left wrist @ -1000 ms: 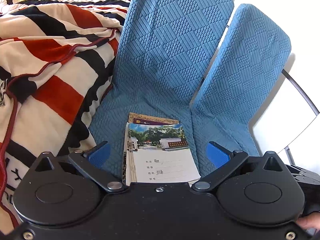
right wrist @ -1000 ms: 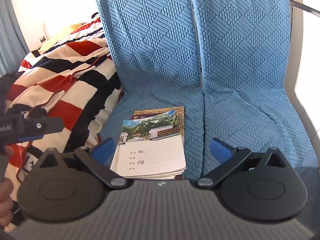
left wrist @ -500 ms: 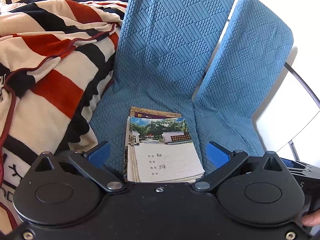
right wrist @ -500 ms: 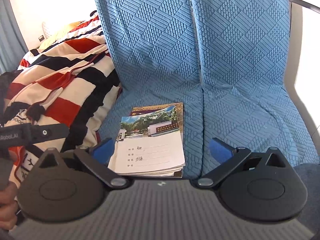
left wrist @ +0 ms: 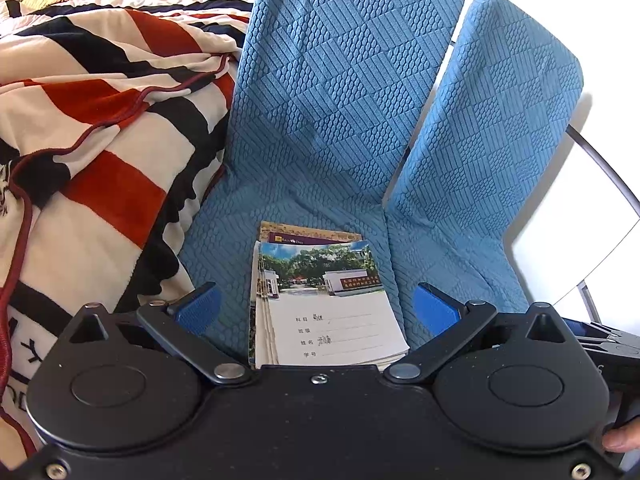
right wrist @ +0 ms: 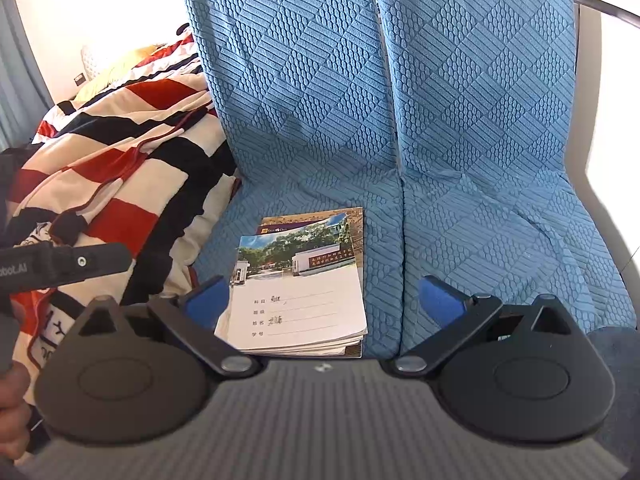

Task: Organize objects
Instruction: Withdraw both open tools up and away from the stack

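Observation:
A stack of notebooks lies on the left blue seat cushion, its top cover showing a school photo and handwritten lines. It also shows in the right wrist view. My left gripper is open and empty, its blue pads either side of the stack, above it. My right gripper is open and empty, also straddling the stack from the front. The stack's near edge is hidden behind each gripper body.
Two blue quilted seats stand side by side, the right seat bare. A red, black and cream striped blanket is heaped on the left against the seat. A metal armrest bar runs at the right. The left gripper's body shows at the left.
Both grippers have moved a little closer to the notebook stack and slightly lower. The jaws stay open and the stack has not moved.

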{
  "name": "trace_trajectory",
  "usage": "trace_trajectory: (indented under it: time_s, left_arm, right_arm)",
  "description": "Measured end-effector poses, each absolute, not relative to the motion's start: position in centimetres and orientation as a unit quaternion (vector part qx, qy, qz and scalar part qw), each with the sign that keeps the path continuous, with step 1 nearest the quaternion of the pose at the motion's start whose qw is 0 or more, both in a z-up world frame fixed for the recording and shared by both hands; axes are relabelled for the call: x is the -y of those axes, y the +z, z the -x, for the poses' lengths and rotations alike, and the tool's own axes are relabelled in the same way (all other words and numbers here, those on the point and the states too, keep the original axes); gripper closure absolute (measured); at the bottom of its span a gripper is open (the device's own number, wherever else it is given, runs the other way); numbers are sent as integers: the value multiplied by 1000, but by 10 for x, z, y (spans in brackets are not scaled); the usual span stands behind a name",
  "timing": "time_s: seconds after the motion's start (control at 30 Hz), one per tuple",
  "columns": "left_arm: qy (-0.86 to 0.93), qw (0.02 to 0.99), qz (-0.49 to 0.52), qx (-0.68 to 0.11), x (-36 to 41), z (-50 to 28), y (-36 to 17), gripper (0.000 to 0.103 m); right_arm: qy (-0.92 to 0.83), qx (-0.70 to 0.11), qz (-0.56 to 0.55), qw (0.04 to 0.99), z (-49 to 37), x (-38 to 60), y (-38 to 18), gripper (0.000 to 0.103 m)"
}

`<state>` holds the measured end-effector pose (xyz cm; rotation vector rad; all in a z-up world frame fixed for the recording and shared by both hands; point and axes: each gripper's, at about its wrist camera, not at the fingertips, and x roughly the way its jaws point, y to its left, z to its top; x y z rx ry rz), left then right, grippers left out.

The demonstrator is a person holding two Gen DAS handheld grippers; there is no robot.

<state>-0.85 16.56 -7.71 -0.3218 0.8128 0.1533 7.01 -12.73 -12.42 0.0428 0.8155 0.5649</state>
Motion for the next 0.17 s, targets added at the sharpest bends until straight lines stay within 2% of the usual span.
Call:
trace_trajectory:
  time_s: [0.17]
  left_arm:
    - [71,903,160,-393,-168,9,-77,1]
  right_arm:
    - [271,-391,-17,879,-69,125,-124,0]
